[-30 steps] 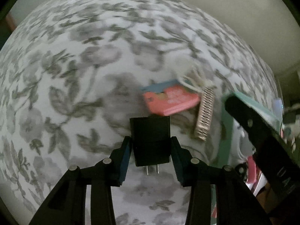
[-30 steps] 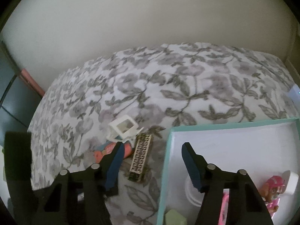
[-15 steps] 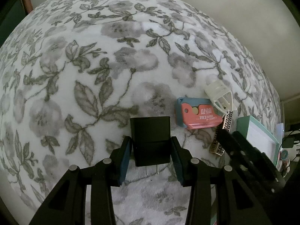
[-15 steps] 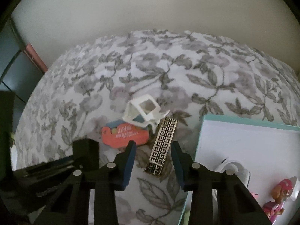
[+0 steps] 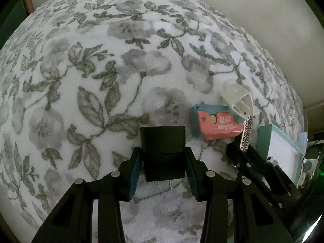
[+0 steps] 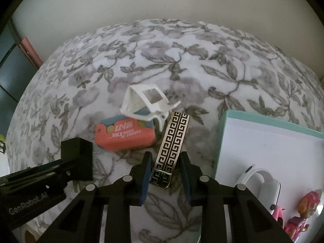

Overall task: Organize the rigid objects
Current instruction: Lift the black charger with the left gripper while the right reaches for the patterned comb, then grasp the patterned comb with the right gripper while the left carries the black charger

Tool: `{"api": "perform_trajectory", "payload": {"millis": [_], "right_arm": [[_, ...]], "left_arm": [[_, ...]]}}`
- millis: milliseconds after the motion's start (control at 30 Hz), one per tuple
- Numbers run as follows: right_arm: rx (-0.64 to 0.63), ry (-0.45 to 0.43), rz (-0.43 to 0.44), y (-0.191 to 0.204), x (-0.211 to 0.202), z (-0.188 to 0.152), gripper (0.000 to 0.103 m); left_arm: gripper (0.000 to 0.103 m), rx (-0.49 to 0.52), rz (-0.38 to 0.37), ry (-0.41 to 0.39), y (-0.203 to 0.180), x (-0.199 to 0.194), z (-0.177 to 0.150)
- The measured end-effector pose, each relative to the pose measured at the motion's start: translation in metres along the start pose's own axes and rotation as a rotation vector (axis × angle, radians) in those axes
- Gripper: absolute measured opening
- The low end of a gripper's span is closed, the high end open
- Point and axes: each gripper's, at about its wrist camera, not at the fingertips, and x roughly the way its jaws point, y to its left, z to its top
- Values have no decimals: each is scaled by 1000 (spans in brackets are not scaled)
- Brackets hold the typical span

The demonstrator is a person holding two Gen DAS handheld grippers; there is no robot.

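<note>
Floral plush cloth (image 5: 85, 64) lies bare on the left. Left gripper (image 5: 163, 163) clamps one black plug adapter (image 5: 163, 151). Right gripper (image 6: 166, 173), jaws just closing, straddles one metal key-pattern bar (image 6: 173, 141), contact uncertain, beside one orange cutter (image 6: 126, 134), one white clip (image 6: 146, 103), and teal-rimmed tray (image 6: 221, 133).

Left gripper (image 5: 163, 163) is pointing steeply downward, clamping a black block, while right gripper (image 6: 165, 169) is angling down, its jaws just narrowing around a patterned bar.
</note>
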Motion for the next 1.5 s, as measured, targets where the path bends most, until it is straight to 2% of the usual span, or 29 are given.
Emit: {"api": "perform_trajectory", "payload": {"millis": [300, 500, 833, 1100, 1500], "right_arm": [[-35, -14, -38, 6, 2, -4, 30], [-40, -6, -37, 6, 1, -4, 29], [33, -27, 45, -8, -22, -1, 25], [85, -94, 104, -24, -56, 1, 22], [155, -174, 119, -56, -97, -1, 22]], "left_arm": [[43, 18, 24, -10, -3, 4, 0], [43, -10, -1, -15, 1, 1, 1], [43, 18, -38, -117, -14, -35, 7], [43, 60, -69, -180, -21, -65, 7], [43, 127, -95, -216, -51, -84, -4]]}}
